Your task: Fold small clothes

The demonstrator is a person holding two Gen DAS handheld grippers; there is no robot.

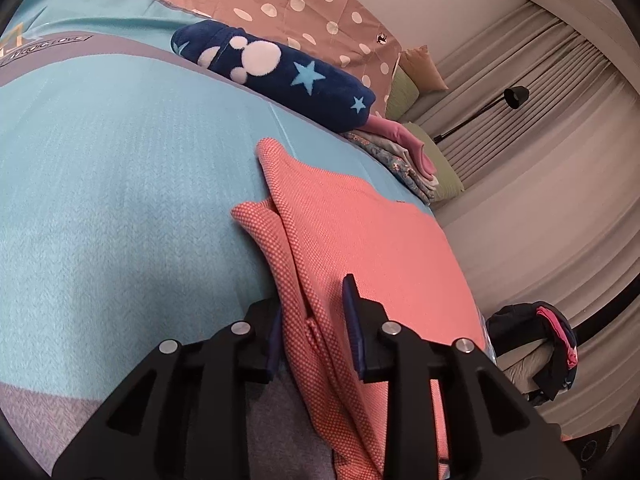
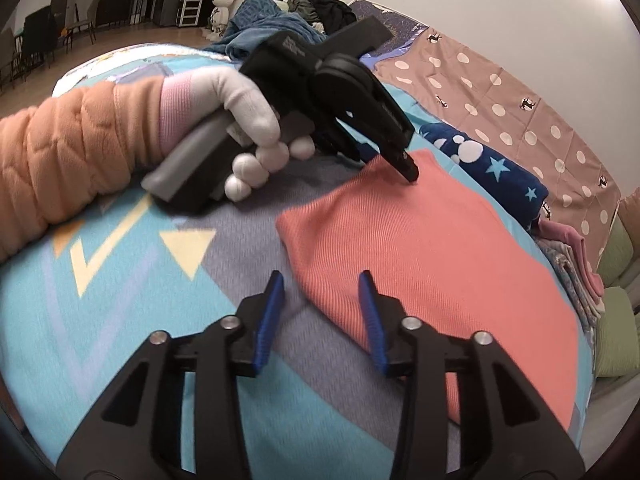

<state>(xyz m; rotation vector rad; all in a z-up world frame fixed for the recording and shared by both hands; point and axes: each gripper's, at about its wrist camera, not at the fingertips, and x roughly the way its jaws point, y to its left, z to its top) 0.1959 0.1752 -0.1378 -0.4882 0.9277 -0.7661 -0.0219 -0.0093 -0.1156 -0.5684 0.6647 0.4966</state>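
Observation:
A coral-pink knit garment [image 2: 436, 256] lies folded on the blue bed cover [image 2: 120, 300]. In the left wrist view it [image 1: 360, 232] runs away from me, with layered edges on its left side. My left gripper [image 1: 314, 308] is open, its jaws straddling a fold of the garment's near edge. In the right wrist view the left gripper [image 2: 408, 170] touches the garment's far corner, held by a white-gloved hand [image 2: 256, 120]. My right gripper [image 2: 320, 300] is open and empty, just above the garment's near left edge.
A rolled navy blanket with stars [image 1: 280, 72] and a stack of folded clothes [image 1: 404, 156] lie behind the garment. A brown dotted quilt [image 2: 500, 88] covers the back. The bed's edge [image 1: 460, 240] drops off to the right toward curtains. Dark clothes [image 1: 548, 344] hang nearby.

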